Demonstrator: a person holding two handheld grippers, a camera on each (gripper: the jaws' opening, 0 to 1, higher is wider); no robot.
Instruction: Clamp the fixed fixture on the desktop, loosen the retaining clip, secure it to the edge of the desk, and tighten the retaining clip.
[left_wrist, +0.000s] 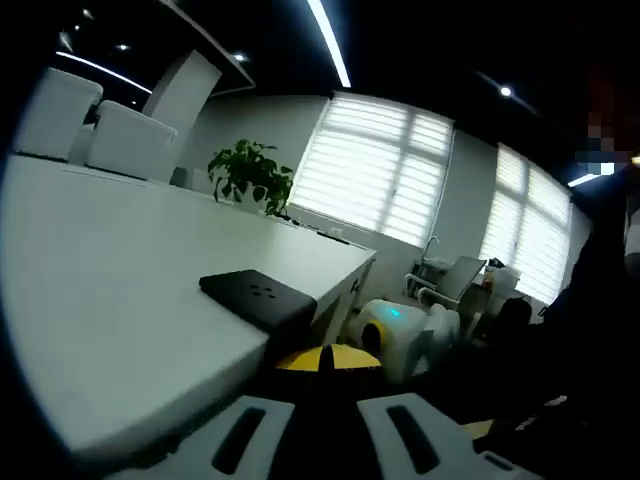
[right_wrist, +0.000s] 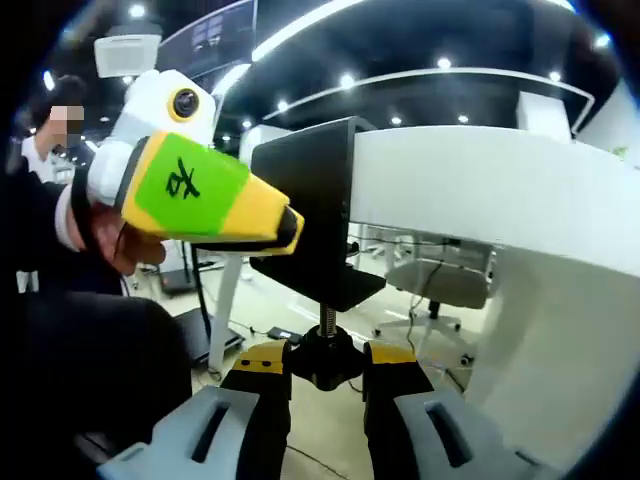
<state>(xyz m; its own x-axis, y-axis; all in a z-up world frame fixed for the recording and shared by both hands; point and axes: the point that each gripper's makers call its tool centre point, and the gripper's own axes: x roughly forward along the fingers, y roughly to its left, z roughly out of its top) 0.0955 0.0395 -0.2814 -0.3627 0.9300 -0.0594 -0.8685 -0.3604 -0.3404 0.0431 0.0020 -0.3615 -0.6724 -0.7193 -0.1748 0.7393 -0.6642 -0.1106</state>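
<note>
clamp (right_wrist: 310, 200) sits on the tabletop (right_wrist: 480, 180) edge, frame centre; right gripper (right_wrist: 325, 375) jaws pinch its knob (right_wrist: 325, 358), tightening seemingly unfinished; left gripper (left_wrist: 318, 440) jaws apart.

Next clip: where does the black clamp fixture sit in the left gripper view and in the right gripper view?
Left gripper view: the black clamp fixture lies low centre, its top plate on the white desk at the edge.
Right gripper view: the fixture stands centre, hooked over the desk edge; the right tongs close on its screw knob.
Shared landmark: the white desk's edge.
</note>
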